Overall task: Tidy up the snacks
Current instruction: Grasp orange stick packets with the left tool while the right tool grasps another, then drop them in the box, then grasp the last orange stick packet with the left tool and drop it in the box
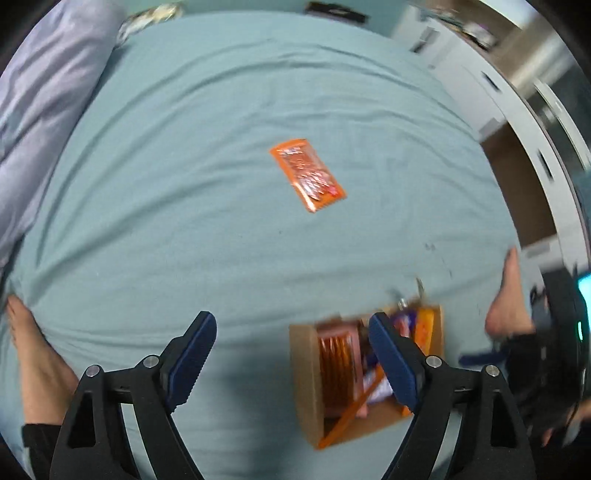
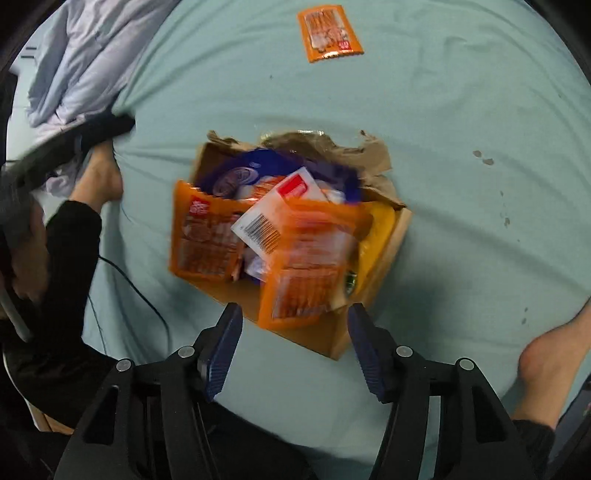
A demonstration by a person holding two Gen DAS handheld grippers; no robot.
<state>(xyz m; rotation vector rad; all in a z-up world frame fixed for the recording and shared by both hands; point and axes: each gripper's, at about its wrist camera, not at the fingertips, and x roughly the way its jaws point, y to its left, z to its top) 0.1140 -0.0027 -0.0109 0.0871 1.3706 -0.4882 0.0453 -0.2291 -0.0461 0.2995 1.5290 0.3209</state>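
Note:
An orange snack packet (image 1: 307,173) lies flat on the teal bed sheet, well ahead of my open, empty left gripper (image 1: 291,354). It also shows at the top of the right wrist view (image 2: 330,32). A torn cardboard box (image 2: 384,254) holds several snack packets, orange, white and blue. In the left wrist view the box (image 1: 306,373) sits behind my right finger. My right gripper (image 2: 295,345) is open just above the box's near edge. A blurred orange packet (image 2: 306,266) lies on top of the box's contents, just ahead of the fingers.
A lilac duvet (image 1: 44,110) is bunched along the left. The person's bare feet (image 1: 33,365) (image 2: 550,362) rest on the sheet at both sides. A black cable (image 2: 140,291) trails left of the box. White furniture (image 1: 461,74) stands beyond the bed.

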